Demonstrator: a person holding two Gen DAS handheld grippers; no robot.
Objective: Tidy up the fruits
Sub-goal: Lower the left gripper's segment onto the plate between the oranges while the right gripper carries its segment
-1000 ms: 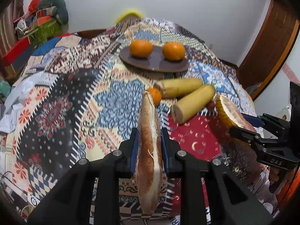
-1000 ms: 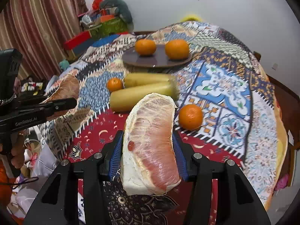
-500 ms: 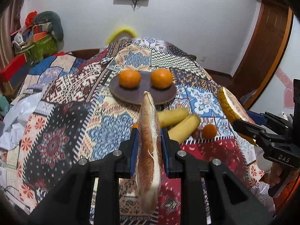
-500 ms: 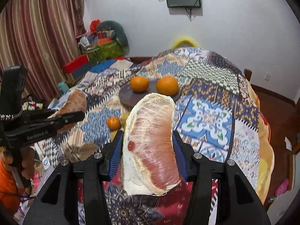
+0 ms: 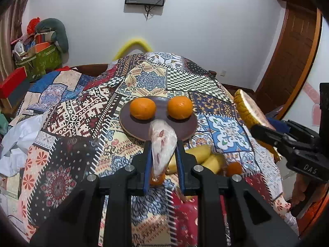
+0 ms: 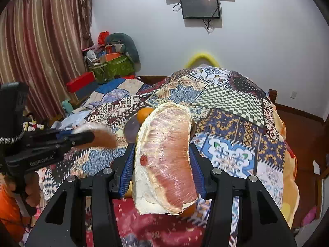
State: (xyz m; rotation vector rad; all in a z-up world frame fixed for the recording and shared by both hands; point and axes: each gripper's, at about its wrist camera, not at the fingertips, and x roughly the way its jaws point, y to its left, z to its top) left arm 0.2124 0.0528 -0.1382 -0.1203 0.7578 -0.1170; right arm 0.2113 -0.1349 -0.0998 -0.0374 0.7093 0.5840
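My left gripper (image 5: 163, 147) is shut on a thin, film-wrapped pomelo slice (image 5: 162, 140), held above the table just in front of the brown plate (image 5: 129, 128). Two oranges (image 5: 142, 108) (image 5: 180, 107) sit on that plate. Yellow bananas (image 5: 202, 156) and small oranges (image 5: 233, 168) lie on the cloth below my fingers. My right gripper (image 6: 162, 151) is shut on a thick wrapped pomelo wedge (image 6: 166, 154), which hides most of the plate (image 6: 130, 128). In the left wrist view that wedge (image 5: 247, 110) hangs at the right edge.
A patchwork cloth (image 5: 72, 123) covers the round table. White crumpled fabric (image 5: 18, 135) lies at its left edge. Boxes and a green bag (image 5: 39, 61) crowd the far left corner. A wooden door (image 5: 292, 65) stands to the right, and a hand (image 6: 30, 193) holds the left gripper.
Both grippers have risen and moved forward towards the plate, each keeping its pomelo piece. The bananas and small oranges now sit lower in view, beneath the fingers.
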